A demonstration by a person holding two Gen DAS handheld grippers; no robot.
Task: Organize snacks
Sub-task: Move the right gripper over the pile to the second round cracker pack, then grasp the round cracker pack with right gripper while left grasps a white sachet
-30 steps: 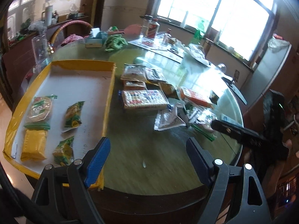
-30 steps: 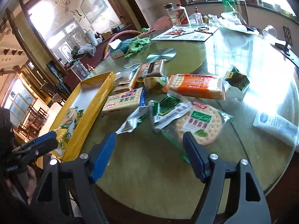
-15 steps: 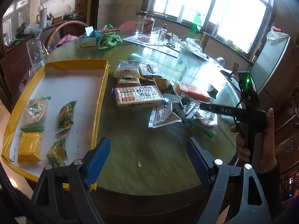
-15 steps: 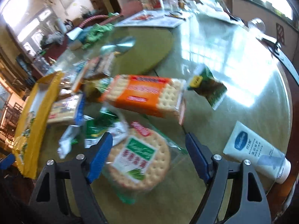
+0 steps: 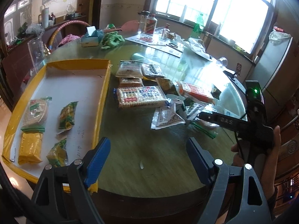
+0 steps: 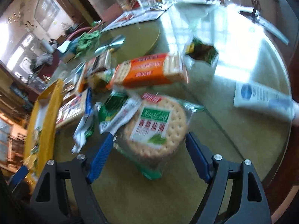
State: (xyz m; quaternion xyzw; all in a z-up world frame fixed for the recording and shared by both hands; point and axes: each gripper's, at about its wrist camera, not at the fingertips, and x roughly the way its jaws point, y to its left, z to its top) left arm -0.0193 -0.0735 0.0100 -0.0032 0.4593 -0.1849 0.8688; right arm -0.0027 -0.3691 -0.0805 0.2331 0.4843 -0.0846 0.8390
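The right gripper is hanging over the glass-topped round table with its blue pads spread wide and gripping nothing, one pad on either side of the near rim of the round cracker pack. That pack is lying flat, its label reading upright toward the gripper and its crimped green ends running from far right to near centre. Just beyond it the orange cracker sleeve is lying with its long axis across the view, left end dipping toward the pile. A white tube is lying well apart on the right, with bare glass between. The left gripper is hovering wide open and empty over bare tabletop near the table's edge. The yellow-rimmed tray is sitting to its left, holding four packets along its near end, the far half showing bare white floor. A long multicoloured cracker sleeve is lying crosswise just beside the tray's right wall.
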